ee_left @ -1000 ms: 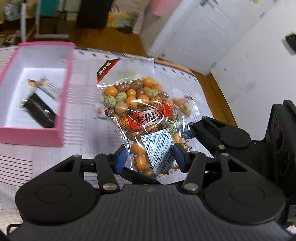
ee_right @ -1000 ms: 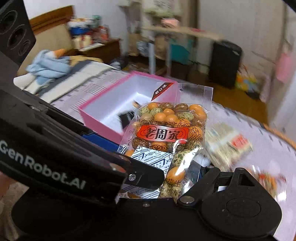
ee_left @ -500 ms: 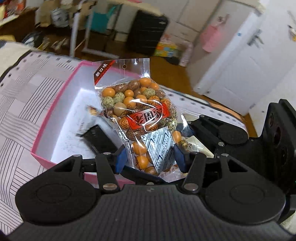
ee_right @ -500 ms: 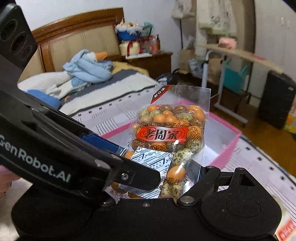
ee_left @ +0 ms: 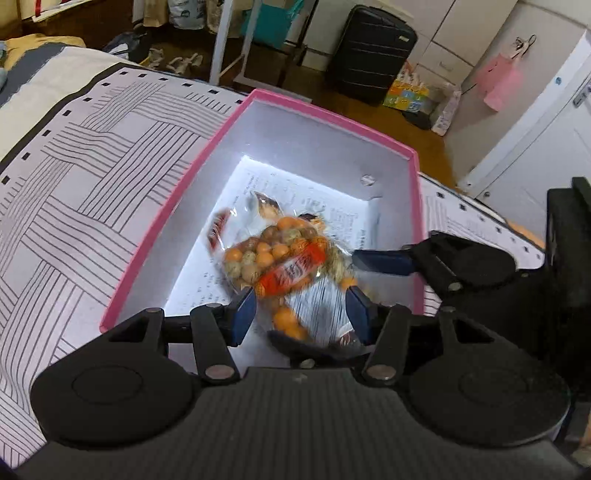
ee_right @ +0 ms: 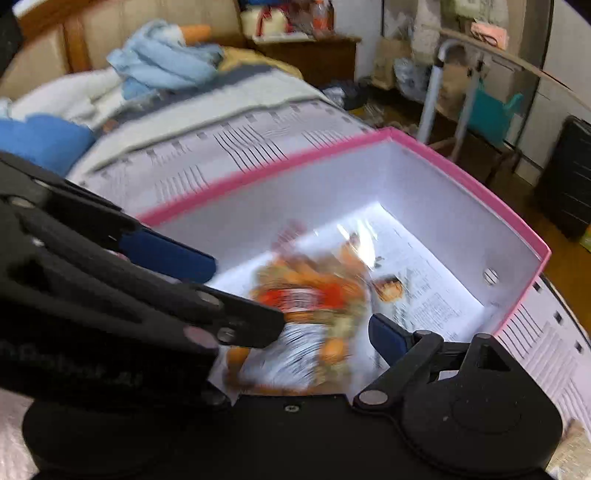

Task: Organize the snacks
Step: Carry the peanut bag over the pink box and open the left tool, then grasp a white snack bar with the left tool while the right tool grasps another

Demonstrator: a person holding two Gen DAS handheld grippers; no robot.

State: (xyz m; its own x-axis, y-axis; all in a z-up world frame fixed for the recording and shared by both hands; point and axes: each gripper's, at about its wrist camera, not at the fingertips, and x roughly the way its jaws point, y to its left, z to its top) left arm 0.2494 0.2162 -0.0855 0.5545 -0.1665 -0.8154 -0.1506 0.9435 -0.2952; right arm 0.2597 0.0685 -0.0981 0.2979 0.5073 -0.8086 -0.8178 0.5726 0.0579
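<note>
Left wrist: nut bag [ee_left: 284, 266] over pink box [ee_left: 332, 114].

This is a lived-in bedroom in a home. A bed with a wooden headboard [ee_right: 44, 33] carries rumpled bedding and a light blue cloth [ee_right: 166, 62], and a wooden nightstand [ee_right: 314, 55] crowded with small things stands beside it. On the wood floor [ee_left: 413, 122] sit a black suitcase [ee_left: 369, 55], a teal bin [ee_left: 273, 18] and loose bags, while white wardrobe doors [ee_left: 535, 129] with a pink garment [ee_left: 500, 83] hanging on them line the far wall.
</note>
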